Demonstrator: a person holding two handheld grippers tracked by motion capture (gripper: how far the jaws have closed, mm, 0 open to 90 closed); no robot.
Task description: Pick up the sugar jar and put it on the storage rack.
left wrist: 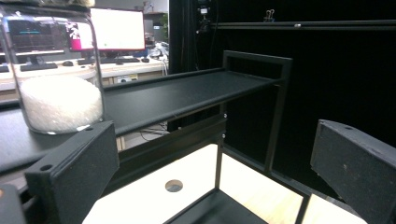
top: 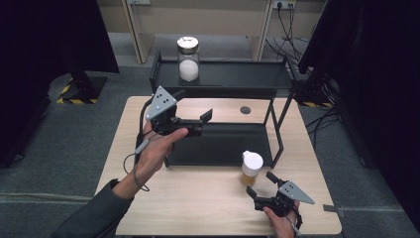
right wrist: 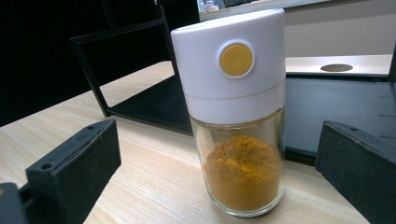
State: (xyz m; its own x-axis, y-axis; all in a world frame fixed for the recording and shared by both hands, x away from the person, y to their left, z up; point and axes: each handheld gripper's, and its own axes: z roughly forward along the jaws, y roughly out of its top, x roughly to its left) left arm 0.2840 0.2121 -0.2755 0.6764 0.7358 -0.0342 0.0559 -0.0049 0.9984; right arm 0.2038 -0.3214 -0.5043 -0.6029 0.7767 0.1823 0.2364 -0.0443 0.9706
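Right gripper point(top: 261, 182): held in the person's right hand point(top: 280, 222) at the near right edge of the tabletop point(top: 198, 203); its fingers point(right wrist: 74, 168) are spread apart and empty, with the spice jar between and just beyond them in the right gripper view.

Spice jar point(top: 250, 167): clear glass, white cap with a round yellow button, partly filled with orange-yellow powder; stood upright on the tabletop, just in front of the rack's lower shelf.

Left gripper point(top: 195, 119): held in the left hand point(top: 153, 151) above the left part of the rack; fingers point(left wrist: 74, 172) parted, nothing between them.

Rack point(top: 223, 79): black metal, two shelves, set at the far half of the tabletop.

Glass jar point(top: 188, 58): metal lid, white granules in the bottom; stood upright on the top shelf, toward its left end.
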